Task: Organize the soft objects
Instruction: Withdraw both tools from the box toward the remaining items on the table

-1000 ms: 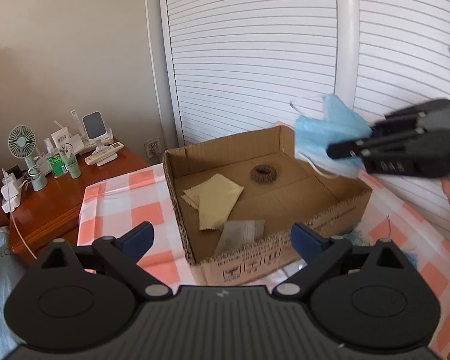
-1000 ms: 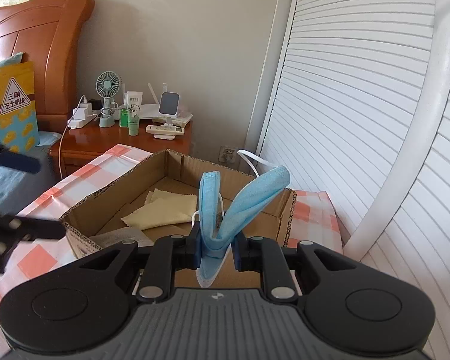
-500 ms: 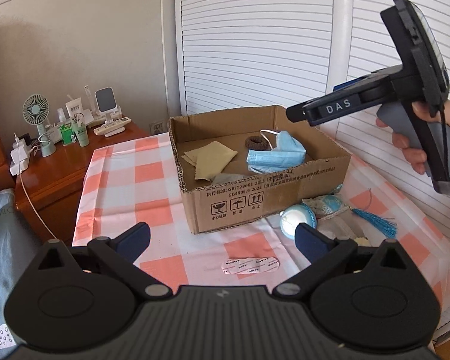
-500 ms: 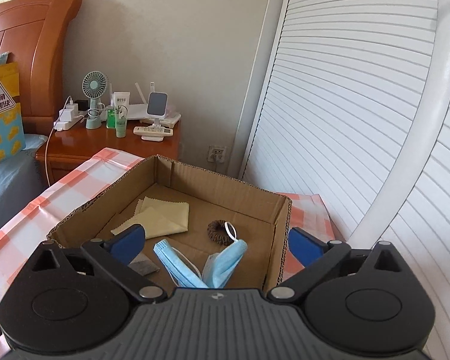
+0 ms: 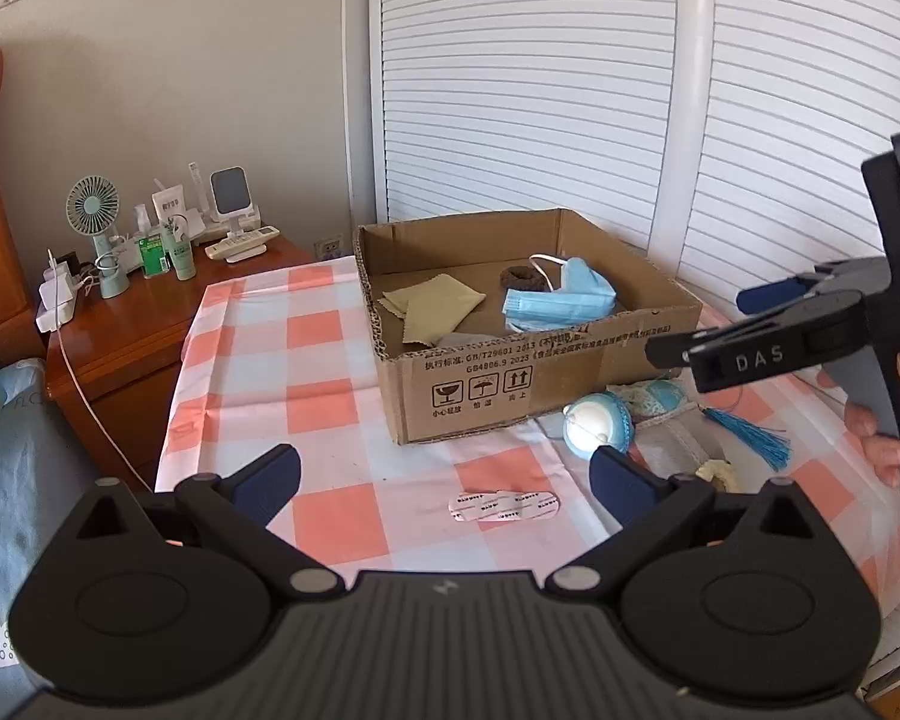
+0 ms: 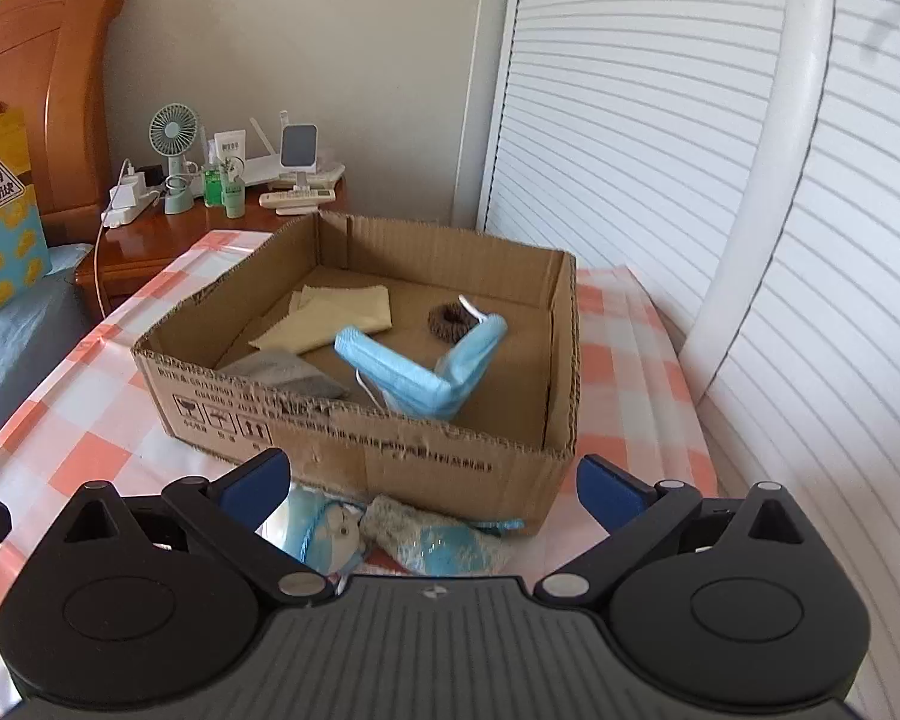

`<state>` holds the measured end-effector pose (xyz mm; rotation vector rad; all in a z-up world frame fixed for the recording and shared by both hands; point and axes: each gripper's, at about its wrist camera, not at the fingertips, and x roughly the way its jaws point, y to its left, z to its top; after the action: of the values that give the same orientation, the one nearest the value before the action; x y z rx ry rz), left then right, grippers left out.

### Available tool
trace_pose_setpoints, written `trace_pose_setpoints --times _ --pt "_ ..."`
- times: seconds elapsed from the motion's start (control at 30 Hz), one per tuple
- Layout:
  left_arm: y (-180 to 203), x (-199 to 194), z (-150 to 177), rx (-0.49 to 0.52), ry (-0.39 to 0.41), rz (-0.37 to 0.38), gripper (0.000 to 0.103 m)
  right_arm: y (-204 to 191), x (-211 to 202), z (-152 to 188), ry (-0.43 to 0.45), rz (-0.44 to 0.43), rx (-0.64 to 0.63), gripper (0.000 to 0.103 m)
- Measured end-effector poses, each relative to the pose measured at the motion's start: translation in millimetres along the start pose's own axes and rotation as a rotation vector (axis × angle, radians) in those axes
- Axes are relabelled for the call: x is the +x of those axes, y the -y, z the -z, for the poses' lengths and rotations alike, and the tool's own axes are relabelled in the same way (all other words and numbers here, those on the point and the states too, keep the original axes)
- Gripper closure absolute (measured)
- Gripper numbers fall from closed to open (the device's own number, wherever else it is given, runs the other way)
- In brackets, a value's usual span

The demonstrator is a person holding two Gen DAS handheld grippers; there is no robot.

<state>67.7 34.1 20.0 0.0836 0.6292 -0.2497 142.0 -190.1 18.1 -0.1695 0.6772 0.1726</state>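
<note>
A cardboard box (image 5: 534,372) (image 6: 354,450) stands on the checked tablecloth. In it lie a blue face mask (image 5: 561,300) (image 6: 420,372), a yellow cloth (image 5: 435,309) (image 6: 336,315), a brown hair tie (image 5: 522,276) (image 6: 450,321) and a grey cloth (image 6: 294,375). In front of the box lie a round blue pouch (image 5: 597,429) (image 6: 324,531), a blue knitted piece (image 6: 444,543), a blue tassel (image 5: 747,435) and a pink strip (image 5: 504,507). My left gripper (image 5: 444,480) is open and empty, held back from the box. My right gripper (image 6: 429,483) (image 5: 714,324) is open and empty above the front items.
A wooden nightstand (image 5: 132,324) at the left holds a small fan (image 5: 96,222), bottles and chargers. A white slatted door (image 5: 528,90) stands behind the box. A bed (image 6: 6,330) with a wooden headboard is at the far left.
My right gripper opened and dropped the blue face mask into the box, then drew back and lowered. My left gripper pulled back from the box, widening its view.
</note>
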Motion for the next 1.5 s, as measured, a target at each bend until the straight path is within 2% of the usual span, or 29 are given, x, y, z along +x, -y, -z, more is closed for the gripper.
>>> trace_pose_setpoints --times 0.3,0.5,0.83,1.1,1.4,1.5 --pt "0 1 7 -0.008 -0.018 -0.012 0.001 6 0 43 -0.074 0.052 0.112 0.0" --pt "4 3 12 -0.006 -0.029 -0.007 0.001 2 3 61 -0.11 0.044 0.153 0.0" --pt "1 5 20 -0.028 -0.038 0.013 0.001 -1 10 83 -0.16 0.069 0.165 0.0" --pt "5 10 22 -0.022 -0.052 0.025 0.001 6 0 100 -0.177 0.087 0.184 0.0" --pt "13 20 23 0.018 -0.079 0.039 0.001 13 -11 115 -0.187 0.13 0.18 0.0" --pt "17 27 22 0.041 -0.093 0.044 0.001 15 -13 115 -0.184 0.12 0.178 0.0"
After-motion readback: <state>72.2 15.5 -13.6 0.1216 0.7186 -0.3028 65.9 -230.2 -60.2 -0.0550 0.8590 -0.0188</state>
